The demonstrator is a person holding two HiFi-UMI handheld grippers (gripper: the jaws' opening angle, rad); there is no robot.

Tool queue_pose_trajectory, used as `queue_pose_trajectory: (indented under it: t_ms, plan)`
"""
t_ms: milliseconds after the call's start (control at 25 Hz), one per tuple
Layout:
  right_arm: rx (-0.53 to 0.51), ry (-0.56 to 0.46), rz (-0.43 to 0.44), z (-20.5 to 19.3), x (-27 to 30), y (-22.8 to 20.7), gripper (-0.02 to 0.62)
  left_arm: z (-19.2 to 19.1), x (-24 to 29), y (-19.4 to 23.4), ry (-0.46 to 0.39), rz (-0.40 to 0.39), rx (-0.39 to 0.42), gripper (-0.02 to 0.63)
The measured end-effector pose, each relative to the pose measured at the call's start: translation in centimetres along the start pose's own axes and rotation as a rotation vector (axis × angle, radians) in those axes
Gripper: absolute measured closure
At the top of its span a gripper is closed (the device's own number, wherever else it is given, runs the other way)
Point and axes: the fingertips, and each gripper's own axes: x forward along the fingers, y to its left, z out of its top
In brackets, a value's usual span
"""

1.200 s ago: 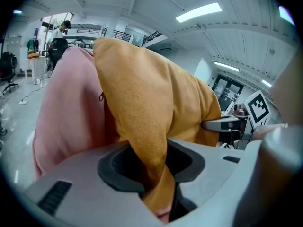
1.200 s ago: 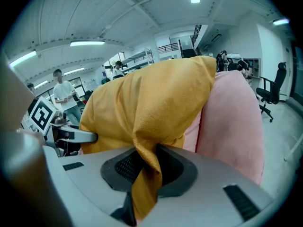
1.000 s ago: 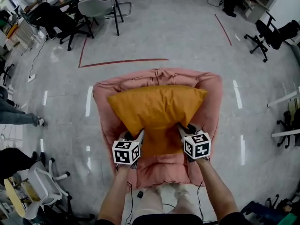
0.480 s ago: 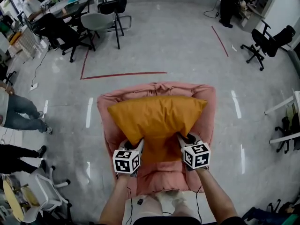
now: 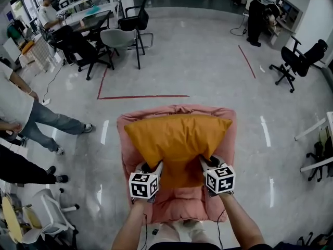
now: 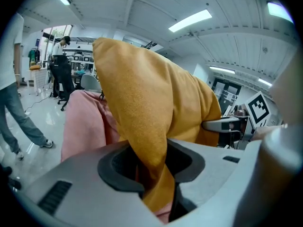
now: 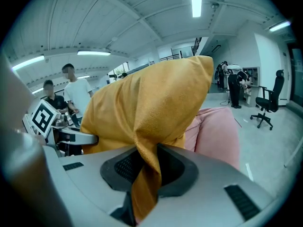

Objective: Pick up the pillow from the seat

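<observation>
An orange pillow [image 5: 178,137] hangs above the pink armchair [image 5: 177,204], held by its two near corners. My left gripper [image 5: 154,166] is shut on the pillow's near left corner; its fabric [image 6: 151,145] is pinched between the jaws. My right gripper [image 5: 205,163] is shut on the near right corner, the cloth [image 7: 147,174] bunched in its jaws. In the left gripper view the pink chair [image 6: 83,124] lies behind the pillow, and in the right gripper view the chair [image 7: 215,131] shows to its right.
Office chairs [image 5: 117,38] and desks stand at the back left, another chair [image 5: 299,59] at the right. People [image 5: 21,111] stand at the left. Red tape lines [image 5: 143,96] mark the grey floor beyond the armchair. A white chair [image 5: 44,212] is at my near left.
Both grippers have lifted the pillow upward off the seat. The head view has tilted up, showing more of the room, and a person has walked in at the left.
</observation>
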Motion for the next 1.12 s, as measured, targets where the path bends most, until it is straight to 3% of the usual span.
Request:
queue_pose_trajectory:
  t_ms: [1120]
  plan:
    - [-0.099, -0.139, 0.099, 5.2, -11.4, 2.2, 0.497, 3.5, -10.0, -8.3, -0.173, 0.091, 0.002, 0.448]
